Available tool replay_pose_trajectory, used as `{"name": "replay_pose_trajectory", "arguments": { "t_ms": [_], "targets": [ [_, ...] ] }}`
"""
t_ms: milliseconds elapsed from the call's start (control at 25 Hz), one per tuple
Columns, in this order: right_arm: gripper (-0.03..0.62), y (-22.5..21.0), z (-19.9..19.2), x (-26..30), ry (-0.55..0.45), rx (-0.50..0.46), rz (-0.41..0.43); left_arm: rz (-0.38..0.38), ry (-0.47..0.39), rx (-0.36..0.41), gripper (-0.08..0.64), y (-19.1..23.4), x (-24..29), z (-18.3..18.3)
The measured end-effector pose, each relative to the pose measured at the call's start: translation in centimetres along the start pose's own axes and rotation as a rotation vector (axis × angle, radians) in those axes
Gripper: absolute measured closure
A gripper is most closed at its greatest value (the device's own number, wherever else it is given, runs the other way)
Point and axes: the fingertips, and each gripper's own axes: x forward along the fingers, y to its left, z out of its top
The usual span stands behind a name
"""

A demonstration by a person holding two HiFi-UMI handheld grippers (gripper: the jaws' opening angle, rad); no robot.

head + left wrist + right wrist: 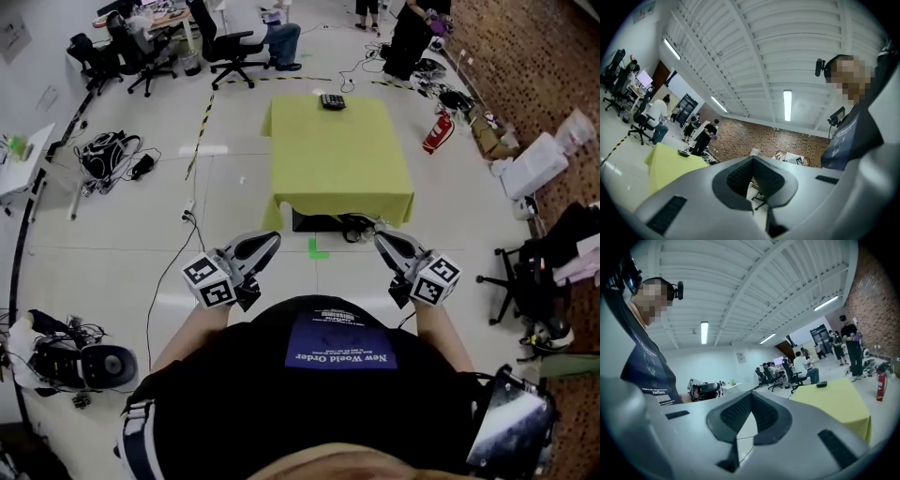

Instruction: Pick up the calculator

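The calculator (pixel 332 101) lies flat at the far edge of the worktop (pixel 339 164), which is draped in a yellow-green cloth, with nothing else on it. Both tools are held close to the person's body, well short of the worktop. The left hand-held gripper (pixel 268 242) has its jaws together with nothing between them, and so does the right hand-held gripper (pixel 382 240). A red fire extinguisher (pixel 436 131) stands on the floor to the worktop's right.

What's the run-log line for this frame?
phase: pre-reach | left gripper: shut, empty | right gripper: shut, empty | calculator: far end of table, untouched | reach: neither gripper over table yet
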Motion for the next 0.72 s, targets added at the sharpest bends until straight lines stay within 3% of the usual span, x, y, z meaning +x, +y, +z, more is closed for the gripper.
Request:
{"name": "replay_pose_trajectory", "arguments": {
  "t_ms": [240, 520, 720],
  "targets": [
    [0.606, -6.1, 2.0, 2.7, -0.008, 0.026, 0.12, 0.073, -0.006, 0.047, 0.558, 2.6, 5.0, 1.0],
    [0.606, -15.0, 8.2, 4.1, -0.027, -0.011, 0.275, 0.196, -0.07, 0.085, 0.557, 4.6, 12.8, 3.5],
    [0.606, -20.4, 9.5, 3.1, -0.034, 0.003, 0.323, 0.226, -0.067, 0.097, 0.558, 5.0, 18.8, 3.7]
  ]
}}
